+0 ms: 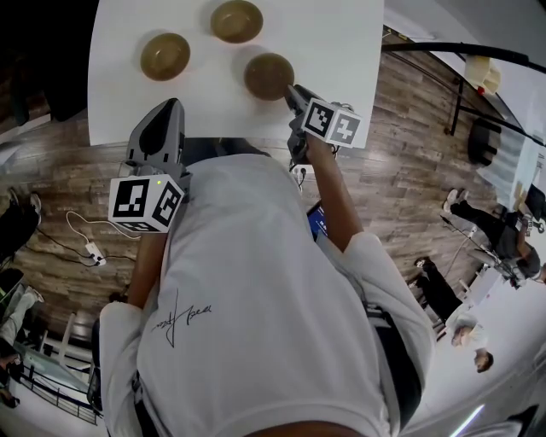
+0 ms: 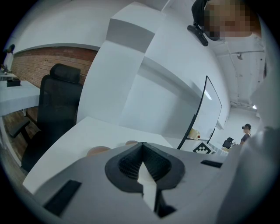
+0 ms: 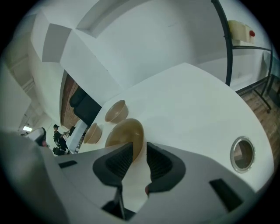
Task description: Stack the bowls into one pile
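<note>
The white table (image 1: 341,51) carries three tan bowls, all standing apart: the left bowl (image 1: 165,56), the far bowl (image 1: 236,20), and the near bowl (image 1: 269,75) towards the right. The right tongs (image 3: 139,155) are open, with the near bowl's rim between their jaws and a gap showing beside it. The left tongs (image 2: 142,168) are closed on nothing, at the table's near edge.

The left gripper (image 2: 142,146), fingers (image 2: 158,165) together, faces two bowls (image 2: 98,150) on the white table (image 2: 74,138).
</note>
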Available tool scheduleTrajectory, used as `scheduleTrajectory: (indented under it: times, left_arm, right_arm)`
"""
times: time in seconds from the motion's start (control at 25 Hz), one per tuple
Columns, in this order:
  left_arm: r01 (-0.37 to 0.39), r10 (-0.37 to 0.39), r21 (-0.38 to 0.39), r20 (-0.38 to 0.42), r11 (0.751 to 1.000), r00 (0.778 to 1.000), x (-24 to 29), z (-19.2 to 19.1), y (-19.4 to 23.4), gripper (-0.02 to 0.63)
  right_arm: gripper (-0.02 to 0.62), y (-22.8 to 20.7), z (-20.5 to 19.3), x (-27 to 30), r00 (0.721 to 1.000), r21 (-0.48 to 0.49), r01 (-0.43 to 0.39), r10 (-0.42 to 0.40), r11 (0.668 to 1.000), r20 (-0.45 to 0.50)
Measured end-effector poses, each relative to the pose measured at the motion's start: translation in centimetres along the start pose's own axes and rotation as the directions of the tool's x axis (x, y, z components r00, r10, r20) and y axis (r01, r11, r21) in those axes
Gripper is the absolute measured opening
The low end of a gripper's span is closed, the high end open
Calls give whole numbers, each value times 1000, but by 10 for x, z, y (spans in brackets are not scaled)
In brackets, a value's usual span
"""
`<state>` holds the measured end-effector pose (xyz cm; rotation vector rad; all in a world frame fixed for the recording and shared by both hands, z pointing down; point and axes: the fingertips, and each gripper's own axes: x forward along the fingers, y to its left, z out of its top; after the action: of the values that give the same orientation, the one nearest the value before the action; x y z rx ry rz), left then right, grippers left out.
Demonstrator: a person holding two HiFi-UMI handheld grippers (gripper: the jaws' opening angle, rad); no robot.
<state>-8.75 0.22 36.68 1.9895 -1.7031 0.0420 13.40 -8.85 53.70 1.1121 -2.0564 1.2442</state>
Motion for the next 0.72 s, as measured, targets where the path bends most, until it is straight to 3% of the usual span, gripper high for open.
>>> scheduleTrajectory:
  times: [0.72]
  left_arm:
    - [-17,18,-26,10,1000,1000,-4,-1,9,5]
  right_arm:
    - [46,-2,-7,6,999,221,-46,45,974,8]
